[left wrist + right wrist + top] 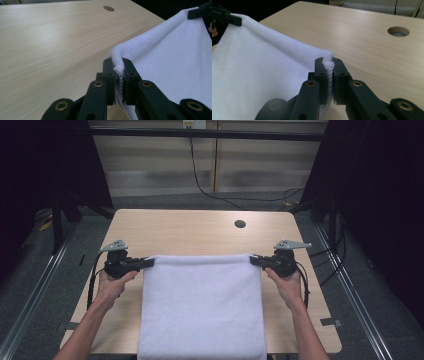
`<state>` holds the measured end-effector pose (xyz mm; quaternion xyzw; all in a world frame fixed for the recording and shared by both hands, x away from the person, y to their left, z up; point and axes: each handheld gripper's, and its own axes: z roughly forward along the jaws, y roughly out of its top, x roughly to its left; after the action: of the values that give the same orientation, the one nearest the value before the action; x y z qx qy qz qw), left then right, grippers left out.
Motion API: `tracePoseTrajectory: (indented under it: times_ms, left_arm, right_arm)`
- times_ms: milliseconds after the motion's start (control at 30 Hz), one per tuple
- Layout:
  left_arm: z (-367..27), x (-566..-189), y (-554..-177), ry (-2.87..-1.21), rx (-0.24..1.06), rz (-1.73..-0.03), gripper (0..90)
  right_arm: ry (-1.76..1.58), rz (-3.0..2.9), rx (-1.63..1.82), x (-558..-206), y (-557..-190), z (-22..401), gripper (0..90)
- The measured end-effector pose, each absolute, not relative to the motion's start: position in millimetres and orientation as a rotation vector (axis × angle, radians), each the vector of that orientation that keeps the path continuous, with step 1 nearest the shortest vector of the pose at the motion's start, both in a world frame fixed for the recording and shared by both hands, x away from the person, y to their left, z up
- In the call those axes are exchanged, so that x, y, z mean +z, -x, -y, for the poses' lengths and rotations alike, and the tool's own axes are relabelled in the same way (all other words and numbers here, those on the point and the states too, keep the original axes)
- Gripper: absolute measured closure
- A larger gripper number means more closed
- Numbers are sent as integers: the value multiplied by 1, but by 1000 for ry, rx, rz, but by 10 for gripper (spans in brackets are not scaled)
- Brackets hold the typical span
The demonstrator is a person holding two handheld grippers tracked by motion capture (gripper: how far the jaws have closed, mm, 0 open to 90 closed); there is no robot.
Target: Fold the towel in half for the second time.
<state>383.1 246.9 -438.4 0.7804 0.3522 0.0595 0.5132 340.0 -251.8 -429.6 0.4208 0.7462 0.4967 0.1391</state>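
Note:
A white towel [202,305] is stretched between my two grippers above the wooden table [200,230] and hangs down toward the near edge. My left gripper [149,262] is shut on the towel's far left corner. In the left gripper view the gripper [118,67] has a fold of towel [172,57] pinched between its jaws. My right gripper [254,260] is shut on the far right corner. In the right gripper view the gripper [329,65] clamps the cloth edge, with the towel [262,65] spreading to its left.
A round cable hole [240,224] sits at the table's far right; it appears in the gripper views too, cable hole [109,8], cable hole [398,31]. Cables [210,190] trail on the floor behind the table. Metal rails run along both sides.

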Motion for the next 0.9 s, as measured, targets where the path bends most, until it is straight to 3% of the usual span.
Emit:
tracePoseTrajectory:
  times_ms: [567,900]
  left_arm:
    - [-236,-403,-410,-1837,184,-802,837]
    - [-226,-392,-440,-1836,192,-817,840]
  right_arm:
    - [-1206,-2086,1457,-392,-368,263,851]
    - [-1249,-2093,1412,-389,-394,265,854]
